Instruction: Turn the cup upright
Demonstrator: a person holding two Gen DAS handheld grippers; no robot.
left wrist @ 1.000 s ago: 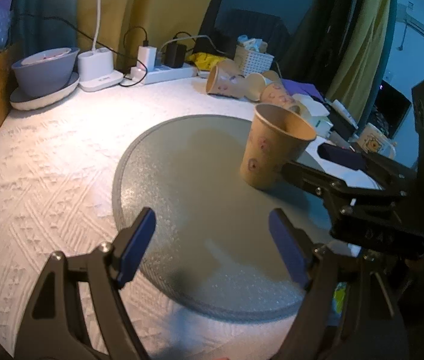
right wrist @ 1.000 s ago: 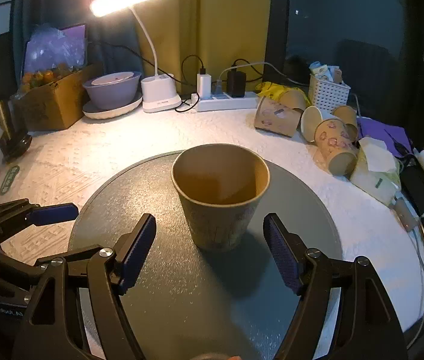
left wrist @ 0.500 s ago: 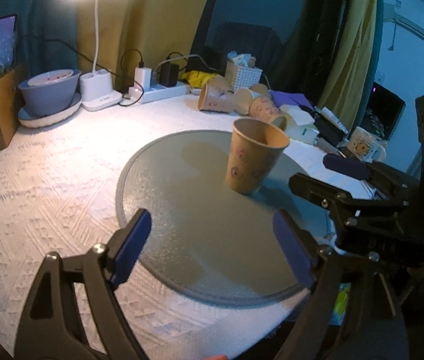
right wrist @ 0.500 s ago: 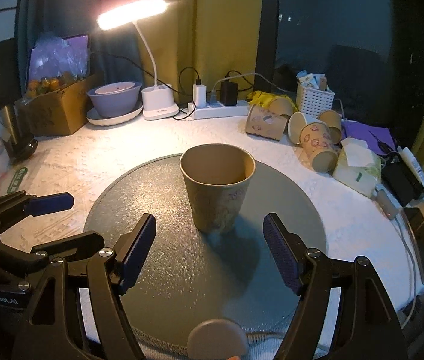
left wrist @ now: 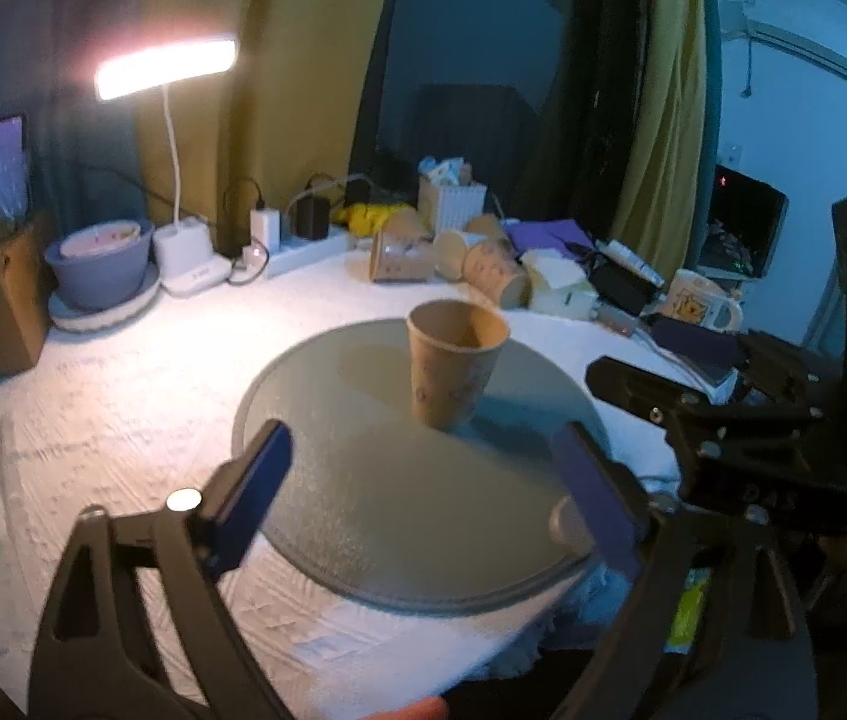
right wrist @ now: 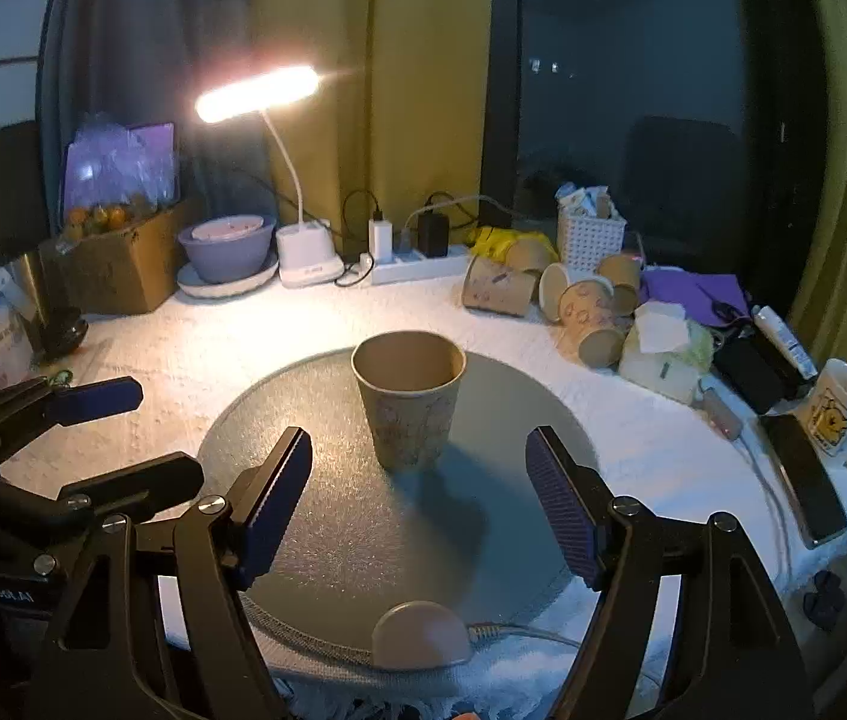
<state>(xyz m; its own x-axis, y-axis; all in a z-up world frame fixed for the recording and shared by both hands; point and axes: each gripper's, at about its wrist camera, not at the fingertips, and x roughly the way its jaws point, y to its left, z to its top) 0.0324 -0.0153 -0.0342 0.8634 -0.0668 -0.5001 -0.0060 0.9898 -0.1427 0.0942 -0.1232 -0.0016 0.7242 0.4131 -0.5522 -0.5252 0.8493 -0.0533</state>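
Observation:
A tan paper cup (left wrist: 453, 372) with a pink print stands upright, mouth up, on a round grey mat (left wrist: 363, 480); it also shows in the right wrist view (right wrist: 408, 405) on the mat (right wrist: 333, 510). My left gripper (left wrist: 423, 492) is open and empty, well back from the cup. My right gripper (right wrist: 417, 498) is open and empty, the cup standing beyond its fingertips. The right gripper shows at the right of the left wrist view (left wrist: 663, 360), and the left gripper shows at the left of the right wrist view (right wrist: 99, 438).
Several paper cups (right wrist: 543, 294) lie on their sides at the back right beside a white basket (right wrist: 588, 234). A lit desk lamp (right wrist: 255, 96), a power strip (right wrist: 417, 264), a grey bowl (right wrist: 225, 246) and a cardboard box (right wrist: 117, 264) line the back. A mug (right wrist: 843, 414) and a phone (right wrist: 807, 480) are at right.
Both grippers have drawn back and up from the cup, which now looks smaller and farther off. The cup stays upright on the mat.

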